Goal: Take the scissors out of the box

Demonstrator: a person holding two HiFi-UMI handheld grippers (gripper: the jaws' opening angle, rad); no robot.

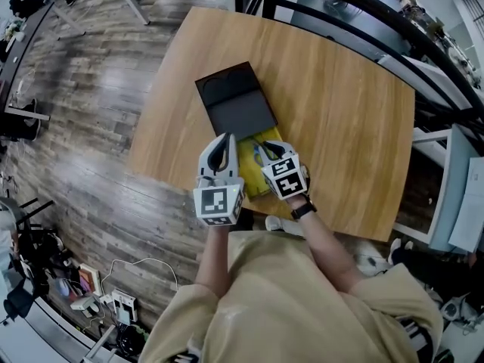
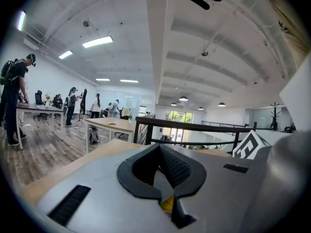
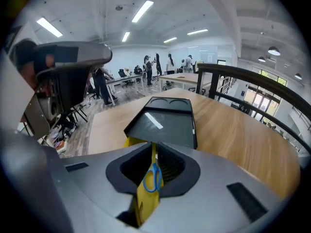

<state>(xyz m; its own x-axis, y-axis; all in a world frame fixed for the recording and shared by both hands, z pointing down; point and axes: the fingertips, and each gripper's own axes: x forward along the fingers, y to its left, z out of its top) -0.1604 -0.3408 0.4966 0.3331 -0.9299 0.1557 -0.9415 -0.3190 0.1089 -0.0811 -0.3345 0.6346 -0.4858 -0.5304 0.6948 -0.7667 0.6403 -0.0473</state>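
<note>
The scissors, with blue handles (image 3: 153,178), are packed on a yellow card (image 3: 145,198). My right gripper (image 3: 151,147) is shut on that card, edge-on between its pads. In the head view the yellow card (image 1: 266,138) lies low over the table's near edge, just in front of the open black box (image 1: 236,100), with my right gripper (image 1: 266,152) on it. The box (image 3: 165,123) lies flat ahead of the right gripper, its dark inside bare. My left gripper (image 1: 221,148) hovers beside the card's left edge. Its jaws (image 2: 159,149) look shut, with only a sliver of yellow (image 2: 167,204) showing beneath them.
The wooden table (image 1: 340,127) has a black railing (image 1: 363,6) behind its far edge. Its near edge runs just below the grippers, by the person's body. Other desks and several people stand far off on the wood floor (image 2: 34,144).
</note>
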